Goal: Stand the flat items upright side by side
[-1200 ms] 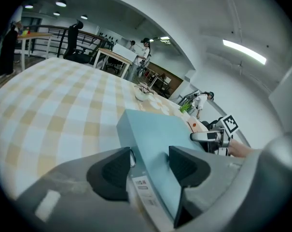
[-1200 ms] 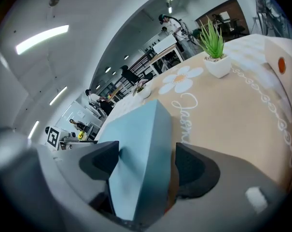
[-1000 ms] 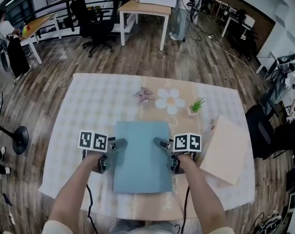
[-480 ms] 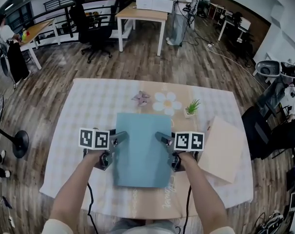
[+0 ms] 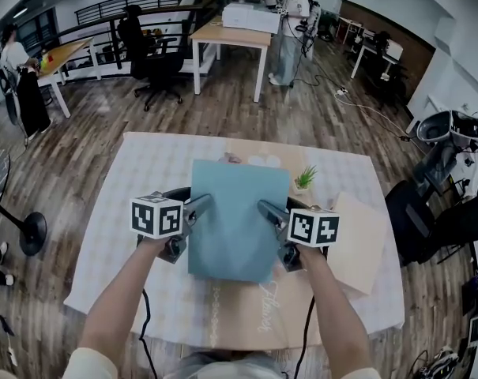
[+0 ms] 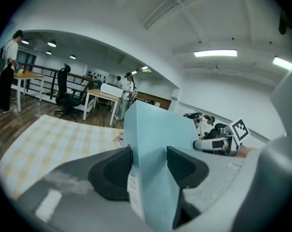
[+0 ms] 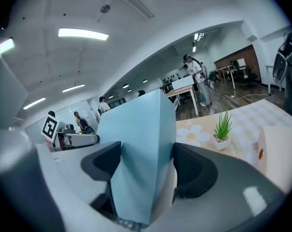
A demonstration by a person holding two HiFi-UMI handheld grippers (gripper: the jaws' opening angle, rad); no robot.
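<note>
Office counter: blue flat box clamped from both sides

Wood-plank floor (image 5: 88, 125) surrounds a counter (image 5: 120, 235) draped in a pale checked cloth. Desks (image 5: 227, 30) stand far back at 12 o'clock, with a black office chair (image 5: 148, 42) at 11 o'clock. People stand far off in the room, one at 12 o'clock (image 5: 290, 14) and one at 10 o'clock (image 5: 21, 77).

Over the middle of the counter a blue flat box (image 5: 237, 219) is held between two hands. The left tongs (image 5: 190, 226) are clenched on its 9 o'clock edge. In the left gripper view both dark pads (image 6: 112, 170) press against the box's two broad faces, and a white label shows on the thin edge between them. The right tongs (image 5: 278, 231) are clenched on the 3 o'clock edge in the same way, one pad on each face. Each pair of tongs carries a marker cube, the left cube (image 5: 156, 215) and the right cube (image 5: 314, 227).

From the head view the box is tilted with its far edge raised, and it covers part of a white flower-shaped mat (image 5: 264, 161) at its 12 o'clock. In both gripper views it rises steeply between the jaws. Whether its near edge touches the counter cannot be told.

A small potted plant (image 5: 305, 178) stands at 1 o'clock from the box, near the right tongs. A tan flat item (image 5: 363, 239) lies flat on the counter at 3 o'clock, just beside the right hand and apart from the blue box.
</note>
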